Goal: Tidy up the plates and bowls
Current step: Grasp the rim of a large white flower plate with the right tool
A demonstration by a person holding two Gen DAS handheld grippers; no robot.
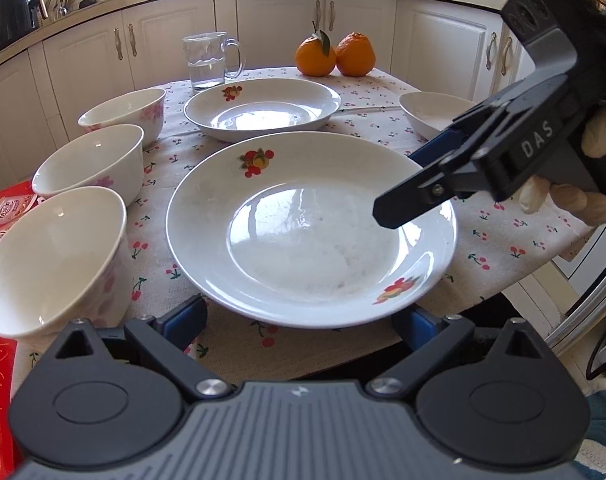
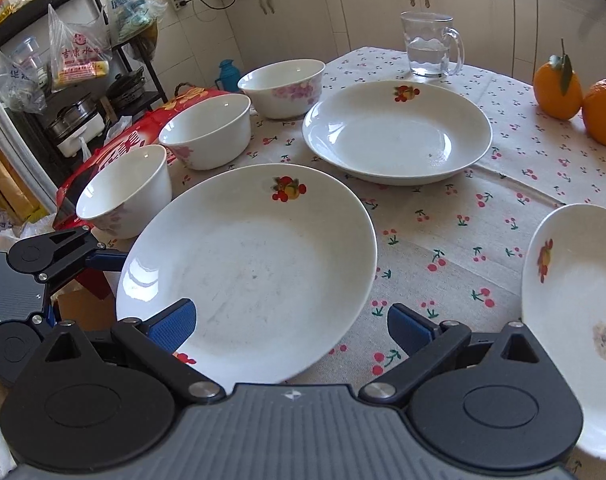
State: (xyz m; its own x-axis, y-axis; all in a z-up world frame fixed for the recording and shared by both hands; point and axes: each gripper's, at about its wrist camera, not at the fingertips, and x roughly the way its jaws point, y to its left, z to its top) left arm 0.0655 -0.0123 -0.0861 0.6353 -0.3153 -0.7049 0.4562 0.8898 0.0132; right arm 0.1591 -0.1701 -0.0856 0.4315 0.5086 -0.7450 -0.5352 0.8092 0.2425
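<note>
Nearest both cameras, the near plate (image 1: 311, 236) lies on the cherry-print tablecloth (image 1: 503, 240). The left gripper (image 1: 303, 320) is spread wide at that plate's near edge, gripping nothing, its blue pads (image 1: 187, 320) low beside the rim. The right gripper (image 2: 291, 322) is likewise wide open and empty; its left pad sits over the plate's near rim. Left of the plate stand three bowls (image 2: 127, 192) in a row. Beyond lies the far plate (image 2: 399, 132), and a third plate (image 2: 579, 276) sits at right. Farthest are a glass mug (image 2: 431, 46) and two oranges (image 2: 579, 96).
</note>
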